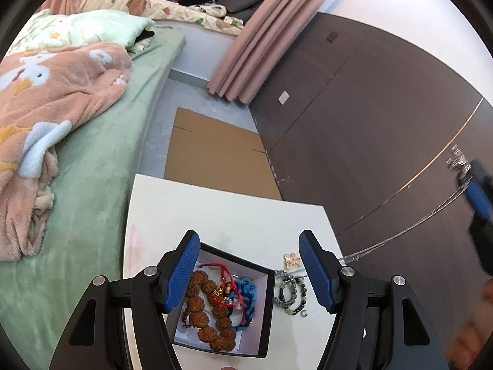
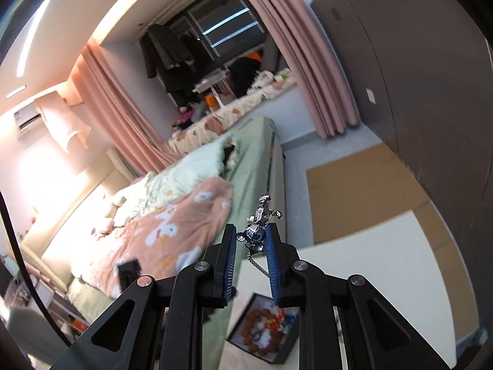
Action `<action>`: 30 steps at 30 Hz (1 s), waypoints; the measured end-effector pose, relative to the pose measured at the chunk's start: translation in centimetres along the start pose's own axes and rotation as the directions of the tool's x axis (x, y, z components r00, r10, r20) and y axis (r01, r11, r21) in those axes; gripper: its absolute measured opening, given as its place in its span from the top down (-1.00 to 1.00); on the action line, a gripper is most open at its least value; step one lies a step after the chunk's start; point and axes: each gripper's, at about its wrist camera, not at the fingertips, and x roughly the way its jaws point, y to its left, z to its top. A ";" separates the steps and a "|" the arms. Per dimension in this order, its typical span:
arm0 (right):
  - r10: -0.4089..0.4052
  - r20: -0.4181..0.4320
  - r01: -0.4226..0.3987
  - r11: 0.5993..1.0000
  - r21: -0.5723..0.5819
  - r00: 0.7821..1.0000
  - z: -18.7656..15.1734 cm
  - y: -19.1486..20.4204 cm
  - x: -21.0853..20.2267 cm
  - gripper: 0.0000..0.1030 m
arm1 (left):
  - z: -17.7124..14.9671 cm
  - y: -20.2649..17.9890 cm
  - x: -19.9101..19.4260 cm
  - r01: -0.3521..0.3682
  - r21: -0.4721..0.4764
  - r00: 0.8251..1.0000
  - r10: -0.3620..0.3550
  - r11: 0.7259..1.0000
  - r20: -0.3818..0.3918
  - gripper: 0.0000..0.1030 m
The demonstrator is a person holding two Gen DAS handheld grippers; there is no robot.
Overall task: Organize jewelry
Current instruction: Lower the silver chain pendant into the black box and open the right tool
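Note:
A black-rimmed jewelry box (image 1: pixel 267 305) sits on the white table (image 1: pixel 222 209). It holds a brown seed-bead bracelet (image 1: pixel 209 317), a red cord bracelet (image 1: pixel 225 289) and a blue chain (image 1: pixel 248 296). My left gripper (image 1: pixel 248 265) is open above the box. A dark bead bracelet (image 1: pixel 291 296) and a gold flower charm (image 1: pixel 291 259) lie right of the box. My right gripper (image 2: pixel 251 237) is shut on a silver figure pendant (image 2: pixel 258 225), held high; its chain (image 1: pixel 400 234) stretches down to the table. The box also shows in the right wrist view (image 2: pixel 262 330).
A bed with a green sheet (image 1: pixel 92 166) and a pink blanket (image 1: pixel 55 92) lies left of the table. Flat cardboard (image 1: pixel 215 154) covers the floor beyond. A dark wardrobe (image 1: pixel 369 123) stands on the right, with pink curtains (image 1: pixel 255 37) behind.

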 end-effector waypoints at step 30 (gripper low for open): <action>0.058 -0.017 -0.059 0.994 -0.088 0.998 2.6 8.8 1.7 0.09 | 1.1 3.4 -2.6 0.025 -0.130 0.996 -0.013 0.991 0.089 -0.32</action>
